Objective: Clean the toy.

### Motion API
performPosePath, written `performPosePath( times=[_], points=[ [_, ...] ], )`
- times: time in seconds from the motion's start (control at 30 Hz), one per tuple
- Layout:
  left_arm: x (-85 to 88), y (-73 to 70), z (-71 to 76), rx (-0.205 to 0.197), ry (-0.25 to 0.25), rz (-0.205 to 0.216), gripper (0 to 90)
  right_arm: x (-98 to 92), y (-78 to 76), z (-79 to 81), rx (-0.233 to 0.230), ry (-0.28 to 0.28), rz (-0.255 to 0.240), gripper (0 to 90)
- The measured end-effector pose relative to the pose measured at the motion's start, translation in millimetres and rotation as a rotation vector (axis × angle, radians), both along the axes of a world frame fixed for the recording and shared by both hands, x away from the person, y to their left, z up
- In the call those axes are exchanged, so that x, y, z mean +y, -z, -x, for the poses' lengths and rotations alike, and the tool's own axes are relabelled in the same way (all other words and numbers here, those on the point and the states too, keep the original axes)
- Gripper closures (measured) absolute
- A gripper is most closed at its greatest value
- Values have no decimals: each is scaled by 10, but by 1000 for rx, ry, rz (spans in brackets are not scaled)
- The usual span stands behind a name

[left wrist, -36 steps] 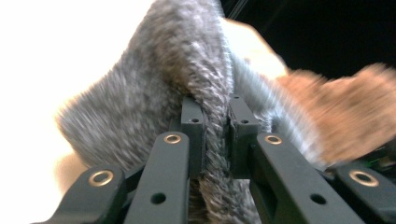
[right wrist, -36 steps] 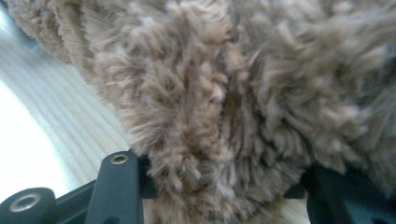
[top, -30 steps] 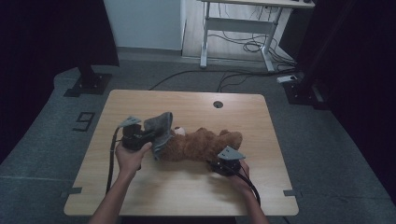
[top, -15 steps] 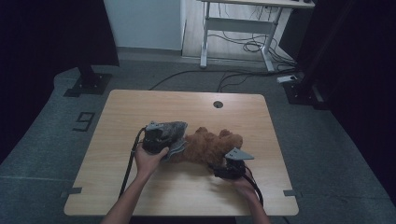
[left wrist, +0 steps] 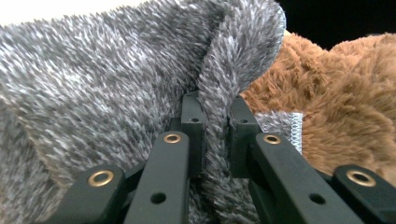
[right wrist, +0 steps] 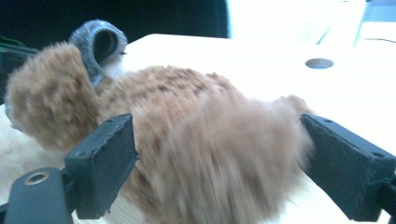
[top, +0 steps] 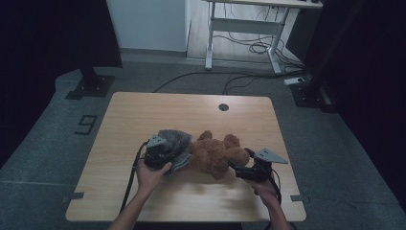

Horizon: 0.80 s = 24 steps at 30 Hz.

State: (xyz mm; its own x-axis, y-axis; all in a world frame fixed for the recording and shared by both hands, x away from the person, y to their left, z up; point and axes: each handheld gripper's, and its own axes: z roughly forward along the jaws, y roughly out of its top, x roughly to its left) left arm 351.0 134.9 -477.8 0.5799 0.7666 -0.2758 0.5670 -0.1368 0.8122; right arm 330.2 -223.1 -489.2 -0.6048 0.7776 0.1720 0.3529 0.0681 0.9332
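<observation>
Since a second ago: left tongs (top: 176, 154) down and rightward with grey fuzzy cloth (top: 173, 141), now against brown teddy bear (top: 218, 154) mid-tabletop (top: 143, 110). Right tongs (top: 241, 160) just been opening, now wide, bear's blurred end between jaws, pads off it. Left gripper view: pinched tight on cloth fold (left wrist: 219, 93), bear (left wrist: 336, 93) behind. Cloth's shape hard to make out from high view. Right gripper view: cloth's open mouth (right wrist: 100, 44) beside bear (right wrist: 196, 135).

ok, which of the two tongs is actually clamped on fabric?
The left tongs, pinching a fold of the grey fuzzy garment. The right tongs stand wide open around the brown teddy bear.
</observation>
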Motion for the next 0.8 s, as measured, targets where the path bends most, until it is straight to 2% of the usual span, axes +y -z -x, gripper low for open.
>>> performPosePath(
  times=[0.07,0.13,0.23,0.37,0.43,0.53,0.63,0.77,0.8],
  points=[
    [10,12,31,-1,4,1,801,117,9,-45,17,-27,30,128],
    [26,22,58,2,6,6,801,222,84,-95,36,-7,61,108],
    [38,37,87,0,10,9,800,246,195,-124,78,-11,42,118],
    [31,42,110,-4,15,4,800,203,291,-84,98,-12,35,227],
    [39,13,116,12,15,19,798,190,300,-64,94,-10,40,293],
    [32,-131,109,15,20,33,794,207,309,-7,65,-5,60,394],
    [-53,-344,86,-21,39,36,793,210,319,27,37,15,58,444],
    [-320,-622,7,-59,90,29,793,200,317,36,17,-1,73,467],
    [-382,-656,-11,-59,100,24,792,197,320,41,14,-5,74,469]
  ],
)
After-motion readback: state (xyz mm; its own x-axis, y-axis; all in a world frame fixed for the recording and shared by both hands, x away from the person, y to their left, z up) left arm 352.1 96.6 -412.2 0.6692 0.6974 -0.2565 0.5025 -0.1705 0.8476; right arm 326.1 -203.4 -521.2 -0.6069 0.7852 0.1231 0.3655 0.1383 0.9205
